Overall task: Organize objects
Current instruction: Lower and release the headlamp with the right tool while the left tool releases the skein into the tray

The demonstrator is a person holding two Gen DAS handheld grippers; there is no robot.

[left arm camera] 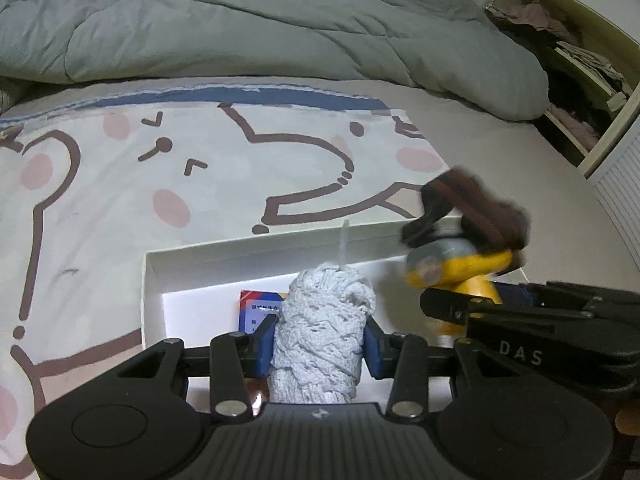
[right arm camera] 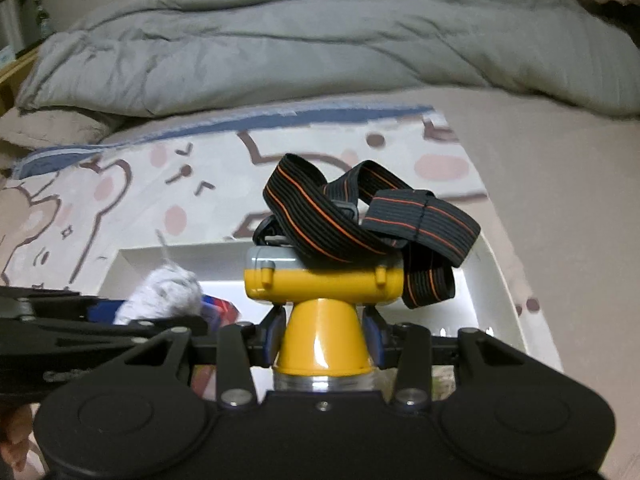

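My left gripper (left arm camera: 320,344) is shut on a bundle of white knitted cord (left arm camera: 324,332), held upright over the white open box (left arm camera: 240,252). My right gripper (right arm camera: 324,336) has its blue pads (right arm camera: 276,332) against the cone of a yellow headlamp (right arm camera: 324,280), whose black strap with orange stripes (right arm camera: 360,220) is piled on top. Both hover above the box's inside. In the left wrist view the headlamp (left arm camera: 460,268) is blurred at the right, above the right gripper's black fingers (left arm camera: 520,308). The cord bundle (right arm camera: 160,296) shows at the left of the right wrist view.
A small blue and red packet (left arm camera: 258,308) lies inside the box. The box rests on a bear-print sheet (left arm camera: 160,180). A grey duvet (left arm camera: 240,32) is heaped behind it. An open shelf with clothes (left arm camera: 580,80) stands at the far right.
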